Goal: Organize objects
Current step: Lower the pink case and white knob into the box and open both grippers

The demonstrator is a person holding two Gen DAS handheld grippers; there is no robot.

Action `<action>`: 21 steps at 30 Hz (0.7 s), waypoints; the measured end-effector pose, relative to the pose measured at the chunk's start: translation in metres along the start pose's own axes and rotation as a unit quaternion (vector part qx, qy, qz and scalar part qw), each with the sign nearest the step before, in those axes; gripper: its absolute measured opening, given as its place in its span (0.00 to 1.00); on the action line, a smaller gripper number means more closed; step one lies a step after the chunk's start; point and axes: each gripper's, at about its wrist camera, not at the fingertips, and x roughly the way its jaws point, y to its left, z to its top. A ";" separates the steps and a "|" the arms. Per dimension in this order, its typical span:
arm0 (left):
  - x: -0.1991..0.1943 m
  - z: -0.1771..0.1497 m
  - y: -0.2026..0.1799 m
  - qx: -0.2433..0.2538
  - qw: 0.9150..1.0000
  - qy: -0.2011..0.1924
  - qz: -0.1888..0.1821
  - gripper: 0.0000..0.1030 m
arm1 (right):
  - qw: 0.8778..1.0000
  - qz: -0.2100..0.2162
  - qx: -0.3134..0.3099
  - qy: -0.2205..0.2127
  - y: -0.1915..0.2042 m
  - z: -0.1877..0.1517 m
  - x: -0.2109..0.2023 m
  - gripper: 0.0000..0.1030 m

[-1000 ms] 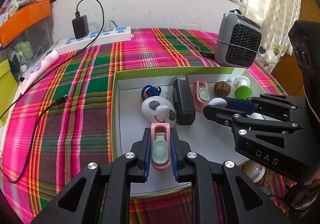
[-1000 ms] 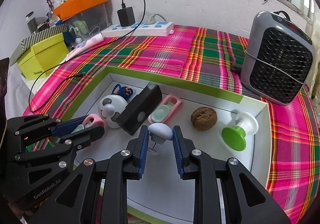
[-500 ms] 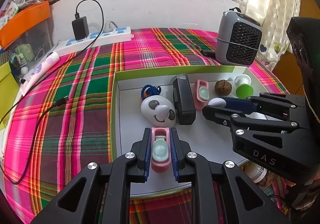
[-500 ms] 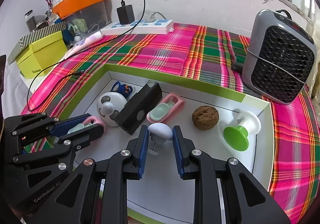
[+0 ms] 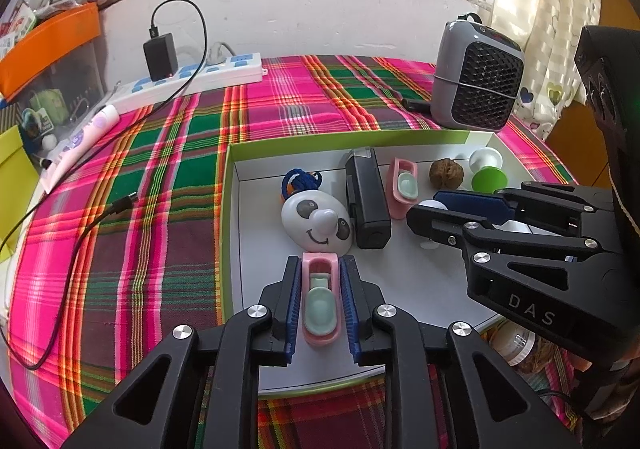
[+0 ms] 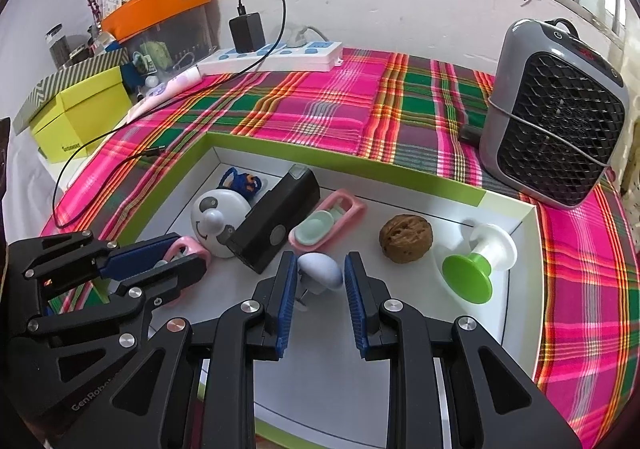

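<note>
The left matte black plastic two-finger gripper (image 5: 320,303) has angular arms with triangular cut-outs, round silver screw heads at the joints and ribbed blue pads (image 5: 293,305) lining its fingers. The right matte black two-finger gripper (image 6: 321,299) matches it in build and blue pads (image 6: 356,305). One side plate reads "DAS" in grey letters, another "GenRobot".
</note>
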 end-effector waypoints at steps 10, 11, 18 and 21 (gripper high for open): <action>-0.002 -0.001 -0.001 0.000 1.000 0.000 -0.001 0.25 | 1.000 -0.004 0.004 -0.006 -0.001 0.000 -0.005 0.35; -0.002 -0.002 -0.002 0.001 1.000 0.001 0.000 0.27 | 1.000 -0.005 0.004 -0.007 -0.001 0.000 -0.006 0.35; -0.009 -0.005 -0.003 -0.003 1.000 -0.003 0.002 0.32 | 1.000 -0.007 0.012 -0.013 -0.001 -0.003 -0.013 0.35; -0.014 -0.006 -0.003 -0.005 1.000 -0.006 0.004 0.34 | 1.000 -0.009 0.013 -0.017 0.000 -0.004 -0.018 0.35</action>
